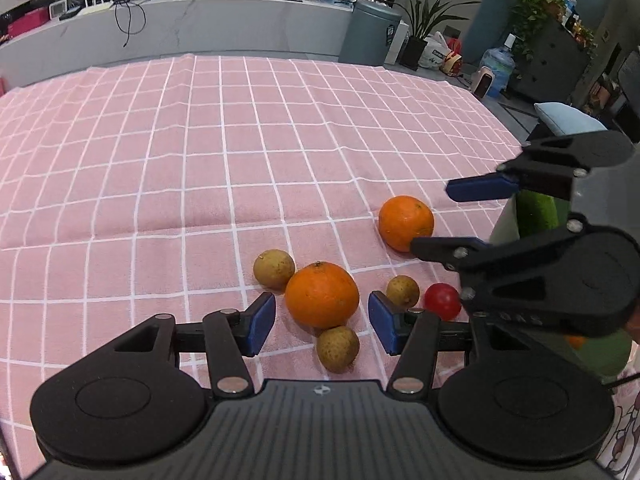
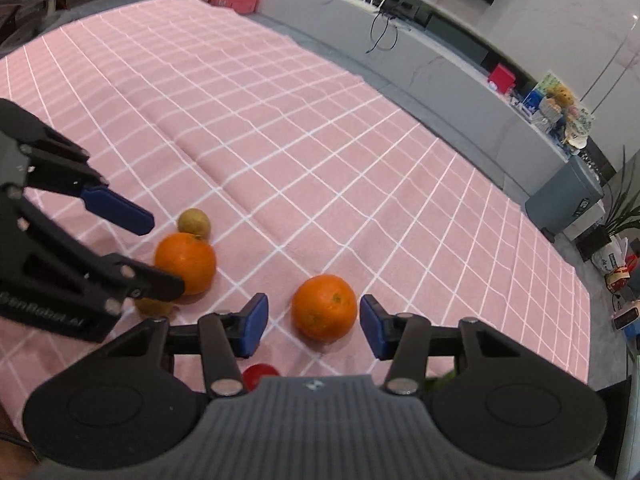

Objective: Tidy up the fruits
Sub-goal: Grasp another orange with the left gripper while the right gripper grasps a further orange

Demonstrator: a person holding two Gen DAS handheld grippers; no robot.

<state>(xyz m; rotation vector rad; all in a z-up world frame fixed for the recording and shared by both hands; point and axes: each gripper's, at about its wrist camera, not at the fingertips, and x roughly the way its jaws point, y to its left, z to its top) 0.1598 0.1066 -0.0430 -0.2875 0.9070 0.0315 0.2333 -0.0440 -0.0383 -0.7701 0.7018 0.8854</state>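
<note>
In the left wrist view, my left gripper (image 1: 322,322) is open with a near orange (image 1: 322,295) between its blue pads, not clamped. A far orange (image 1: 406,223) lies to the right, between the open fingers of my right gripper (image 1: 430,218). Three small brown fruits lie around: one at the left (image 1: 274,269), one in front (image 1: 338,349), one at the right (image 1: 403,291). A red fruit (image 1: 442,301) lies beside it. In the right wrist view, my right gripper (image 2: 314,326) is open around the far orange (image 2: 324,307). The left gripper (image 2: 164,256) straddles the near orange (image 2: 185,263).
A pink checked cloth (image 1: 200,160) covers the table. A green object (image 1: 538,212) stands at the right edge behind the right gripper. A grey counter (image 1: 180,28), bin (image 1: 370,34) and plants lie beyond the table.
</note>
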